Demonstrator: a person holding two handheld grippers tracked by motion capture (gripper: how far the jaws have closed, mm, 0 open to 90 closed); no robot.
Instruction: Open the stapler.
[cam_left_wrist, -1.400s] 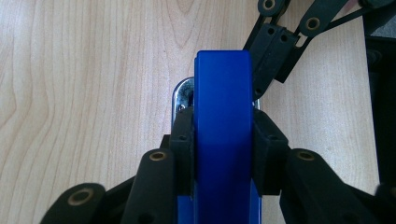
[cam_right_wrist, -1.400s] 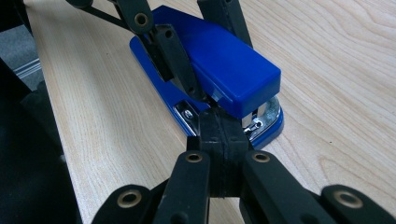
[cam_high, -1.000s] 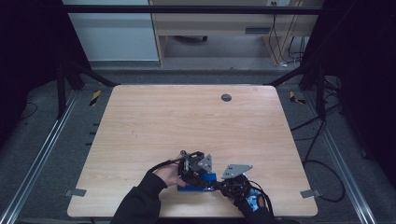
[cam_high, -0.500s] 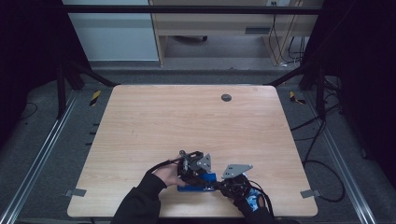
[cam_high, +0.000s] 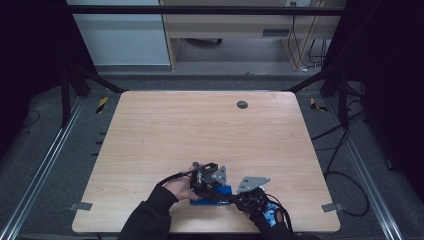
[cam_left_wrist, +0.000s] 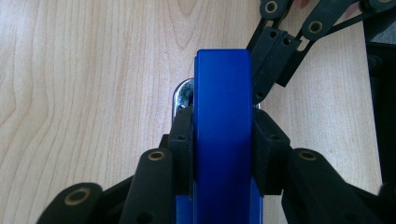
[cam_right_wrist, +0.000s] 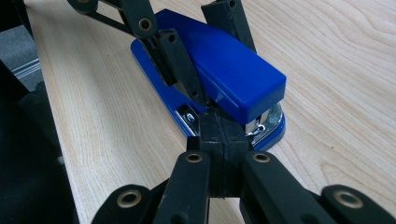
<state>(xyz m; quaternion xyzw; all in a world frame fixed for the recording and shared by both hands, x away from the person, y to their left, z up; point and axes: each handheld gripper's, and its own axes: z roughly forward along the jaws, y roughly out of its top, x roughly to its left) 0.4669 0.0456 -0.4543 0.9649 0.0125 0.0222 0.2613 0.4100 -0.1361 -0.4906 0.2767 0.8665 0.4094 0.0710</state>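
A blue stapler (cam_high: 214, 195) lies flat on the wooden table (cam_high: 200, 130) close to the front edge. My left gripper (cam_high: 206, 184) comes at it from the left and is shut on its top arm. In the left gripper view the two pads (cam_left_wrist: 182, 140) press on both sides of the blue stapler (cam_left_wrist: 223, 102). My right gripper (cam_high: 236, 197) meets the stapler from the right. In the right gripper view its jaws (cam_right_wrist: 219, 121) are shut flat against each other, with the tips at the slot between the blue stapler's (cam_right_wrist: 229, 70) top and its base.
A dark round grommet (cam_high: 242, 104) sits near the table's far edge. The person's sleeves (cam_high: 150, 217) come in over the front edge. Metal rails (cam_high: 40, 170) run along both sides of the table, with cables (cam_high: 345, 175) on the floor to the right.
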